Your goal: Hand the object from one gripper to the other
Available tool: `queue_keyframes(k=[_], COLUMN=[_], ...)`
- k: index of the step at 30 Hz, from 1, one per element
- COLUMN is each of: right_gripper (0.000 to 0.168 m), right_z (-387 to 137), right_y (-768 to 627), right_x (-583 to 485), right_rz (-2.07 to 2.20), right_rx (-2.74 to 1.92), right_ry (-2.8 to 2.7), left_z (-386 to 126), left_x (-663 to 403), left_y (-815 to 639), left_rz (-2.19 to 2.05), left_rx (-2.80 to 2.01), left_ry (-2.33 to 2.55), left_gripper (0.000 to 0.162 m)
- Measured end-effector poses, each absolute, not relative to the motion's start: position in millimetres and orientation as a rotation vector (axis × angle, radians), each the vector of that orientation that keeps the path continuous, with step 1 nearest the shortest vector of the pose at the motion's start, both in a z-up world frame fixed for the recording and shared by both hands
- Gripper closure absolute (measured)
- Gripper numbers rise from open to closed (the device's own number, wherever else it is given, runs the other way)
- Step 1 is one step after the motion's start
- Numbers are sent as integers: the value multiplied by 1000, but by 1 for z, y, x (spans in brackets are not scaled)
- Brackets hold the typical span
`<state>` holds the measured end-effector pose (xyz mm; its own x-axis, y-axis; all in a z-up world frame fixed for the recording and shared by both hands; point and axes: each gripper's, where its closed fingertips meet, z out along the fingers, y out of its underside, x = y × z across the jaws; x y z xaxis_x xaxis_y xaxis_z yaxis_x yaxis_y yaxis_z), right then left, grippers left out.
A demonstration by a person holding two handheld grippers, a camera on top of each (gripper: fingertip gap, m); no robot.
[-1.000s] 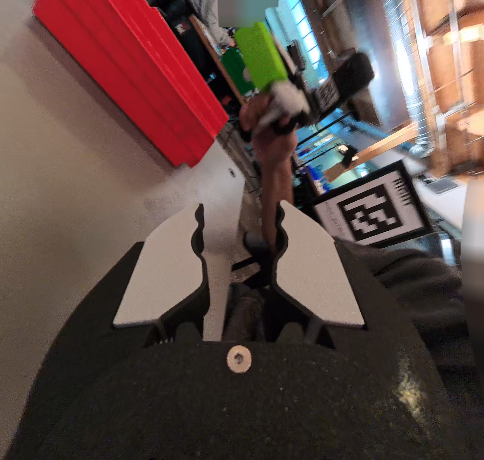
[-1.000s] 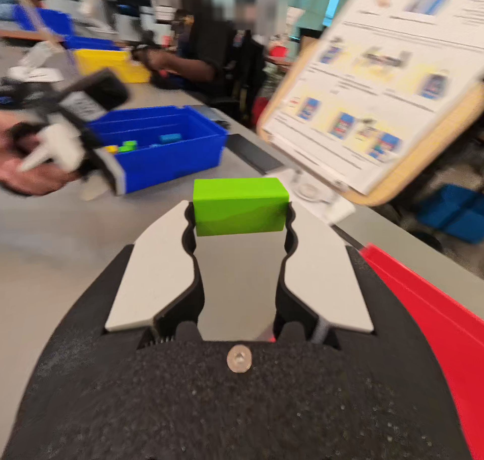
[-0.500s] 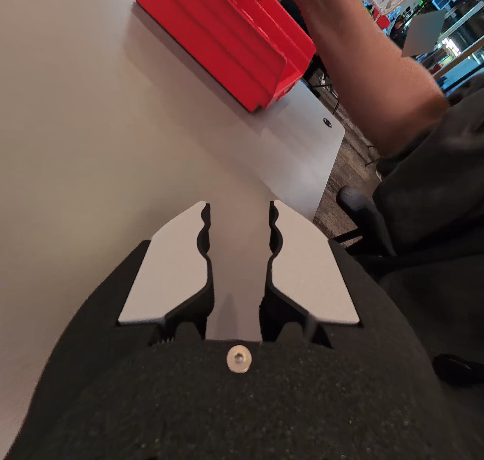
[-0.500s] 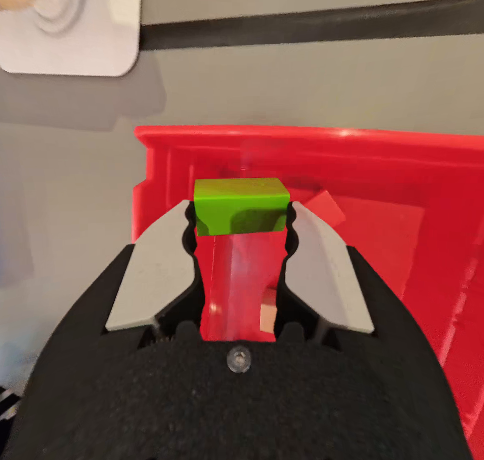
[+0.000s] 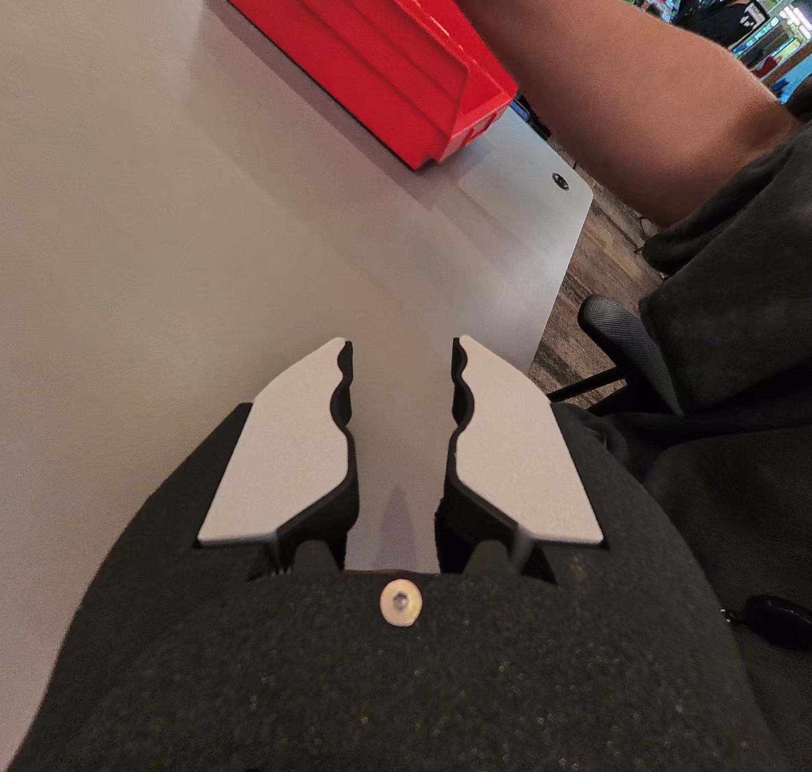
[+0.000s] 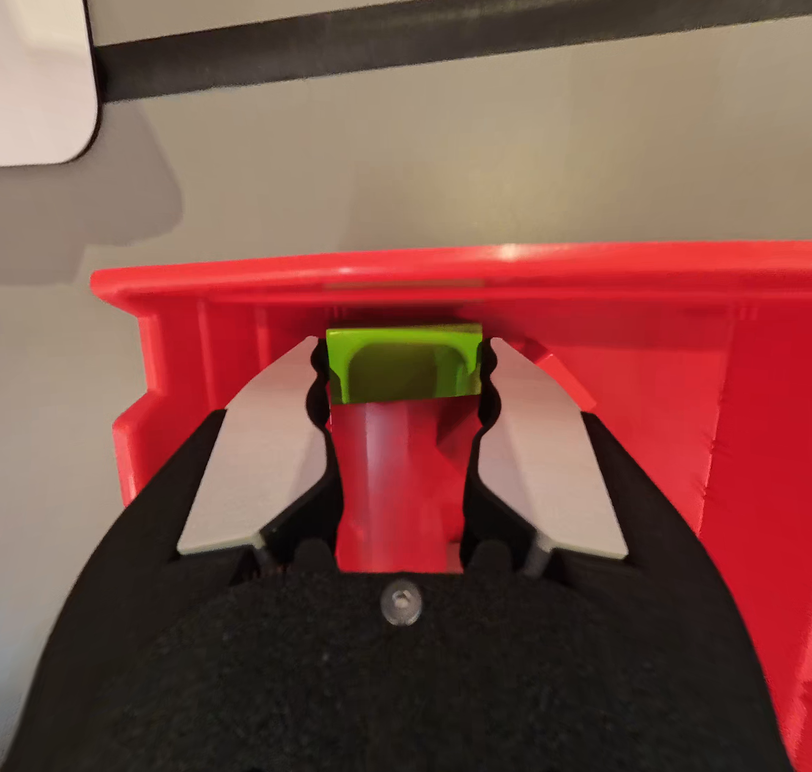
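Quick count: 2 grippers, 1 green block, 1 red bin, 1 grey table, plus 1 bare forearm and 1 office chair off to the side. The right gripper (image 6: 403,347) has both fingertips clamped on the green block (image 6: 404,366), 1 on each short end, so its jaws are only as far apart as the block is wide. It's holding the block inside the red bin (image 6: 659,276), down at the bin's end wall, and I can't tell whether the block is touching the bin floor or wall. The block is a bright lime-green rectangular piece, glossy, with crisp edges; the face toward the camera looks hollowed out or darkly shaded in the middle with a lighter green border, a bit blurry so hard to call. There's also 1 small red piece (image 6: 558,373) lying in the bin just right of the block. The left gripper (image 5: 402,347) is parted partway with nothing between its fingers, sitting low over the grey table (image 5: 132,224), well apart from the red bin (image 5: 373,61). The forearm (image 5: 615,74) reaches over the bin's top edge, and the black chair armrest (image 5: 624,347) sits past the table corner.
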<state>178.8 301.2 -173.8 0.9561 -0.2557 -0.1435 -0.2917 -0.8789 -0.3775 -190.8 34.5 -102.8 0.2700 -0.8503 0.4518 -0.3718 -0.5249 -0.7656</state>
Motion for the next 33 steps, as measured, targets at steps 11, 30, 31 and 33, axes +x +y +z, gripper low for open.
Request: queue_keyframes(k=[11,30,31,33], right_gripper=[101,98,101,99], right_z=[-151,-96,-98,-107], right_y=[305,39,35,32], right_x=[174,129,126,121], right_rz=[318,-164,-173,-133], right_rx=[-2475,-1792,-1784,-1826], right_ry=[439,-1,5,19], left_z=[-100,-96,-94,-90], left_x=[-190,-216,-217,-225], left_y=[29,57,59,65], left_rz=[-1175,-1069,-1057,-1014], left_rx=[-2010,-2085,-2081,-2080], left_ry=[1129,1009,1001,1006], left_gripper=[119,118,118,118])
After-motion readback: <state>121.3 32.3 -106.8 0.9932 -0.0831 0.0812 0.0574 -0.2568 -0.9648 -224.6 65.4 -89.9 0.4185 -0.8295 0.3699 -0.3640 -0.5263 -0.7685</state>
